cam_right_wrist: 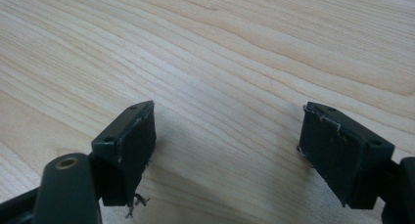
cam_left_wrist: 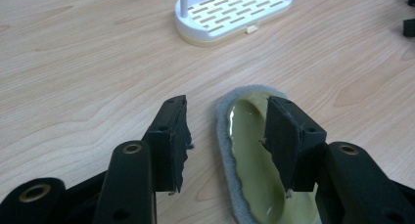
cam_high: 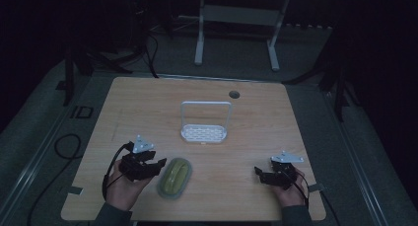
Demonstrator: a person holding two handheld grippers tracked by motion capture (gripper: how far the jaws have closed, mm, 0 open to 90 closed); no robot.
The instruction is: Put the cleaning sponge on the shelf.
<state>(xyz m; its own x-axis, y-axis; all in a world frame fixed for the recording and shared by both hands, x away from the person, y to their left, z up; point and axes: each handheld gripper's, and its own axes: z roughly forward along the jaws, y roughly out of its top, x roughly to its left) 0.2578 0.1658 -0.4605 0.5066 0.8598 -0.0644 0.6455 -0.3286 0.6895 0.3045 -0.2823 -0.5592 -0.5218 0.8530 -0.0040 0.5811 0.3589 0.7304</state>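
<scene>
Jaws of the left gripper [cam_left_wrist: 225,136] stand apart, empty, straddling the near rim of an oval green sponge dish [cam_high: 174,177]; closing on it looks next. Right gripper [cam_right_wrist: 225,150] hovers wide open over bare table [cam_high: 148,107].

Light wooden surface [cam_high: 133,107], cable hole [cam_high: 234,94] at far edge. On it: 1 white slotted rack [cam_high: 203,132] mid-surface, 1 oval green dish [cam_high: 174,177] near front edge.

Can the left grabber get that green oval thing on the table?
Probably yes. The left gripper is open right at the green oval dish, one jaw over it, one beside its grey rim, and nothing lies between them.
</scene>
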